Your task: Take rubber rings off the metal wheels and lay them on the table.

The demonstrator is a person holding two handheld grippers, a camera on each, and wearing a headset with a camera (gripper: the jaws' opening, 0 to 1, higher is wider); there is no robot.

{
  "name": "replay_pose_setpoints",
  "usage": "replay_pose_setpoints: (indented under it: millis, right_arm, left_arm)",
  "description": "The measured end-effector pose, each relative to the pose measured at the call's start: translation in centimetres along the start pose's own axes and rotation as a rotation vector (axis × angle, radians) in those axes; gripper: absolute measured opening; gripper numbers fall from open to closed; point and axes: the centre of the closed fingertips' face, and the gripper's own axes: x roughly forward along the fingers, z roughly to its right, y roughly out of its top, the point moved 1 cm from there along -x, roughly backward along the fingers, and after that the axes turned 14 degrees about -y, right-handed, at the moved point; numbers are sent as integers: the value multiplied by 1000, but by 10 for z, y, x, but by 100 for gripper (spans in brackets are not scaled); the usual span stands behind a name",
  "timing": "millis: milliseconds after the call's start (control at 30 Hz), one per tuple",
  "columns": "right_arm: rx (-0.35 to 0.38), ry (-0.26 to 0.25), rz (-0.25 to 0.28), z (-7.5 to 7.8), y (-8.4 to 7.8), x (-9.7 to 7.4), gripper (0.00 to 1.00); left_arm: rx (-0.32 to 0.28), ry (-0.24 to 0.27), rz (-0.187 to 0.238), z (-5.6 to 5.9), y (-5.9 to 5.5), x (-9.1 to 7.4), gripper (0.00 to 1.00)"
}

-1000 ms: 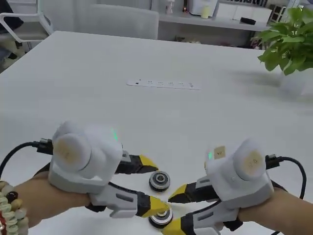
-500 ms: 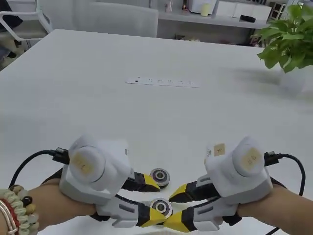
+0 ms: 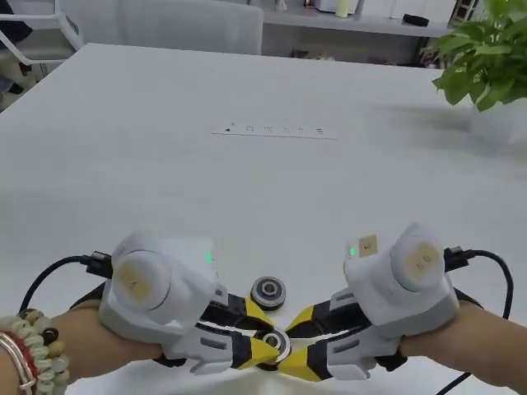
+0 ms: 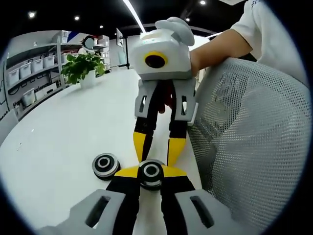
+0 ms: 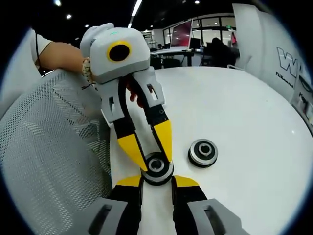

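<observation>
Two metal wheels with black rubber rings lie on the white table [image 3: 165, 164]. The near wheel [image 3: 272, 343] [image 4: 150, 175] [image 5: 156, 167] sits where both grippers meet. My left gripper [image 3: 260, 346] [image 4: 150, 171] comes from the left, its yellow tips pressed against the wheel's sides. Facing it from the right, my right gripper [image 3: 290, 349] [image 5: 157, 182] pinches the same wheel. Each gripper appears in the other's view: the right gripper [image 4: 159, 147], the left gripper [image 5: 146, 146]. The second wheel [image 3: 268, 290] [image 4: 106, 165] [image 5: 203, 152] lies free just beyond them.
A white power strip [image 3: 274, 130] lies mid-table. A potted plant [image 3: 486, 49] stands at the far right. The table's near edge is right under the grippers, with a mesh chair back [image 4: 254, 137] [image 5: 54, 132] behind it. Bare table stretches ahead.
The left gripper's jaws, wide apart a second ago, have closed in on the near wheel. Both grippers' tips now meet at that wheel. The far wheel has stayed put.
</observation>
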Motion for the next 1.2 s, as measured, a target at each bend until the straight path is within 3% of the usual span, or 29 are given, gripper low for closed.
replay_pose_setpoints:
  millis: [267,400,667,700,1033,1200]
  right_arm:
    - [-27,-1,2,0,0,0,18]
    - [-24,-10,-13,3,-4,-2,10]
    - [-31,-24,-19,6,-5,-2,3]
    - [8,-27,-25,7,-4,-2,2]
    - [122,-62,-54,15,-4,-2,0]
    - [220,-63,-78,17,-5,-2,0]
  left_arm:
    - [13,-11,20,2,2,0,8]
    - [10,-2,25,0,2,0,8]
    - [5,6,31,-2,2,0,8]
    - [3,9,33,-2,2,0,8]
    - [-1,35,39,-7,1,-1,8]
    - [-1,39,42,-8,0,-1,8]
